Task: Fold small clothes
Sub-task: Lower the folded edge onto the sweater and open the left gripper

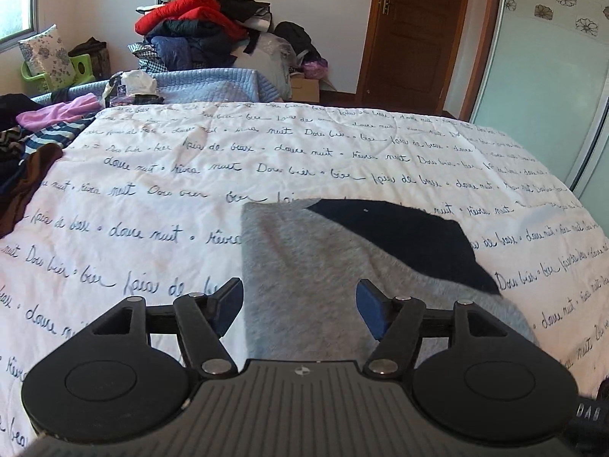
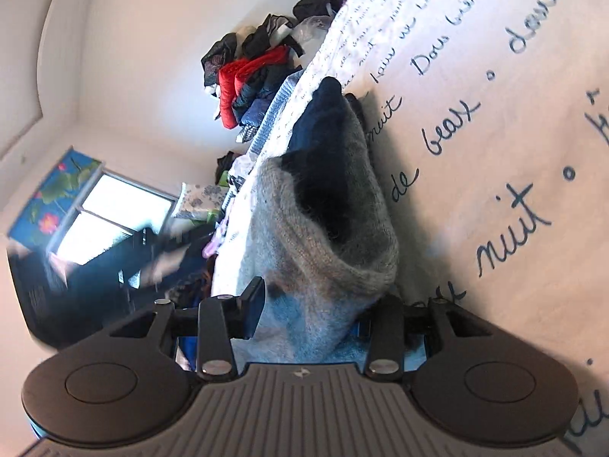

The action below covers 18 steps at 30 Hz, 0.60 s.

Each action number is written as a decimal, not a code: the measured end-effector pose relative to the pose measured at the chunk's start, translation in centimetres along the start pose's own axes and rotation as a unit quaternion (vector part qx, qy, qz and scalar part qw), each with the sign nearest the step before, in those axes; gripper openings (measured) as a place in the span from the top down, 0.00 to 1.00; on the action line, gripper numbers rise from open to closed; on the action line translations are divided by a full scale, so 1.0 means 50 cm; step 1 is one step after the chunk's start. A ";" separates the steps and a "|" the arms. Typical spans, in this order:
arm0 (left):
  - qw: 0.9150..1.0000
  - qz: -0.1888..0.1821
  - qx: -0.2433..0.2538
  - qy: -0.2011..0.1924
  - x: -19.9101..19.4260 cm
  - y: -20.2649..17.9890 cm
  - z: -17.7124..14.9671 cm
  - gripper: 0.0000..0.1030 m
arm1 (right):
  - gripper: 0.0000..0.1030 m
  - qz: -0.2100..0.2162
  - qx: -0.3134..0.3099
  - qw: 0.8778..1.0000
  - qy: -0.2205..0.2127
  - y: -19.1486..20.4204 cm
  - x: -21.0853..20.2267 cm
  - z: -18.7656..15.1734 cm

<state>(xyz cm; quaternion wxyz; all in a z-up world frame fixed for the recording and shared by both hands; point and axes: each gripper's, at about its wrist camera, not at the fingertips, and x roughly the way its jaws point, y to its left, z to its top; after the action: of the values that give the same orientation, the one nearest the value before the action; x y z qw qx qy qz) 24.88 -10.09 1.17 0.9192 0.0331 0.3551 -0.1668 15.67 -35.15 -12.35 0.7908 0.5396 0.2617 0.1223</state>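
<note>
From my left tool (image 1: 300, 304) I look down the bed, covered by a white quilt printed with dark blue handwritten French words (image 1: 190, 175). A grey knitted sock with a navy toe and heel (image 1: 323, 266) lies flat on the quilt right ahead of this tool; its grey leg runs between the blue pads (image 1: 371, 314) and under the tool body, the navy part pointing away to the right. The left jaws stand well apart and neither pad presses on the sock.

My right tool (image 2: 316, 304) is rolled onto its side, so the quilt (image 2: 495, 152) rises like a wall on the right of its view. The same sock (image 2: 331, 228) fills the middle here, its ribbed grey cuff gaping open toward the camera with a dark hollow inside. The cuff's fabric sits between the right jaws, which are partly apart; the left pad (image 2: 255, 304) looks just beside the knit, the other is hidden by the sock, so I cannot tell if they grip.

Beyond the bed a pile of red, navy and black clothes (image 1: 201, 23) is heaped against the wall. On the bed's left edge lie a pink garment (image 1: 57, 114) and striped ones. A green plastic container (image 1: 82, 68) holds a floral cushion (image 1: 47, 55).
</note>
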 end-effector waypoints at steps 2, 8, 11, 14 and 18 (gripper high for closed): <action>1.000 -0.001 0.004 -0.013 -0.031 0.024 -0.032 0.28 | 0.61 0.003 0.012 1.000 0.000 -0.004 -0.001 0.002; 0.996 -0.006 0.083 -0.040 -0.096 0.029 -0.143 0.21 | 0.75 0.016 0.069 0.997 0.015 -0.018 0.002 0.018; 0.992 -0.022 0.115 -0.049 -0.116 0.013 -0.193 0.18 | 0.81 0.031 0.108 0.994 0.015 -0.031 0.001 0.020; 0.987 -0.028 0.150 -0.047 -0.118 -0.009 -0.231 0.18 | 0.81 0.042 0.128 0.991 0.012 -0.026 0.007 0.022; 0.978 0.011 0.200 -0.058 -0.104 -0.034 -0.256 0.18 | 0.81 0.047 0.113 0.992 0.008 0.003 0.006 0.031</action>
<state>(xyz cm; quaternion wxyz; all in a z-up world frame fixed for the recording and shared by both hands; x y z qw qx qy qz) 12.51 -7.91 -4.82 0.9147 0.2107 0.2605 -0.2262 16.76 -36.17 -11.86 0.7161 0.6360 0.2550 0.1333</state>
